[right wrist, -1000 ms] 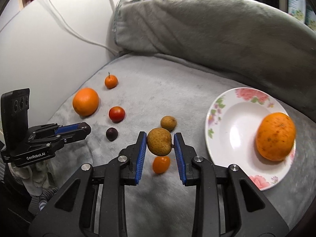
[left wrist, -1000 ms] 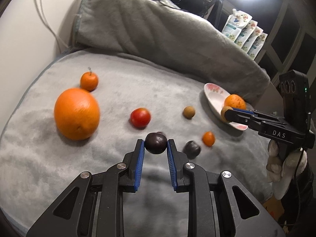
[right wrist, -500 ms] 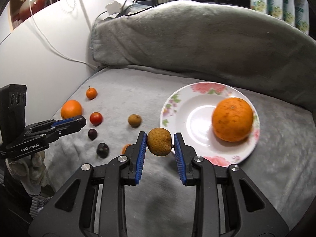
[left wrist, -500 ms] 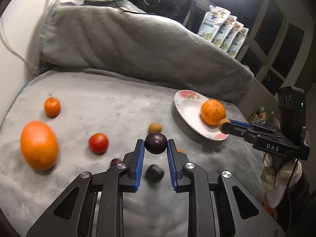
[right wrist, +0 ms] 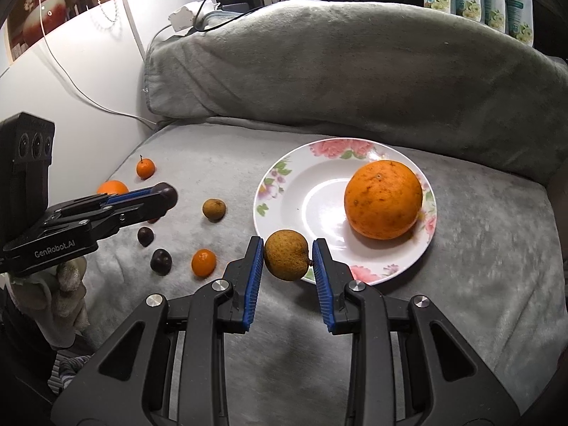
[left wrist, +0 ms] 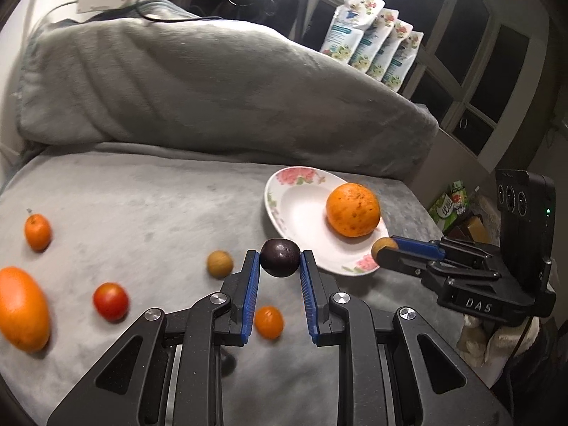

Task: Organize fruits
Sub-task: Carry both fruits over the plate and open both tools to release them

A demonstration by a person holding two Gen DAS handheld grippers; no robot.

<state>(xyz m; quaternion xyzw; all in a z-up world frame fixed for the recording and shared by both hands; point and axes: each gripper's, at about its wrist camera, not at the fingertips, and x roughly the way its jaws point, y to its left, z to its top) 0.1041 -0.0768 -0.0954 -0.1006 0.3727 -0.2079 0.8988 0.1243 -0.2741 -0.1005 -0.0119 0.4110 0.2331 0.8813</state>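
A: Jaws on both grippers are closed onto fruit. Left gripper pinches a dark plum between its blue pads; right gripper pinches a brown longan the same way.

B: Layout, left to right?

A: Left wrist view: big orange at 9 o'clock on the grey blanket, w/ a small stemmed tangerine above it. Red tomato at approx. 8 o'clock. Loose longan just left of the plum, kumquat below it between the fingers. Floral plate at 3 o'clock from centre, holding a speckled orange.

B: Held fruit vs. plate?

A: Plum hangs just off the plate's near-left rim. Right wrist view: held longan overlaps the plate rim at its 7 o'clock edge; can't tell if touching. Two more dark plums lie on the blanket at 9 o'clock, beside the kumquat.

B: Background?

A: Grey cushion at 12 o'clock, pouches behind it.
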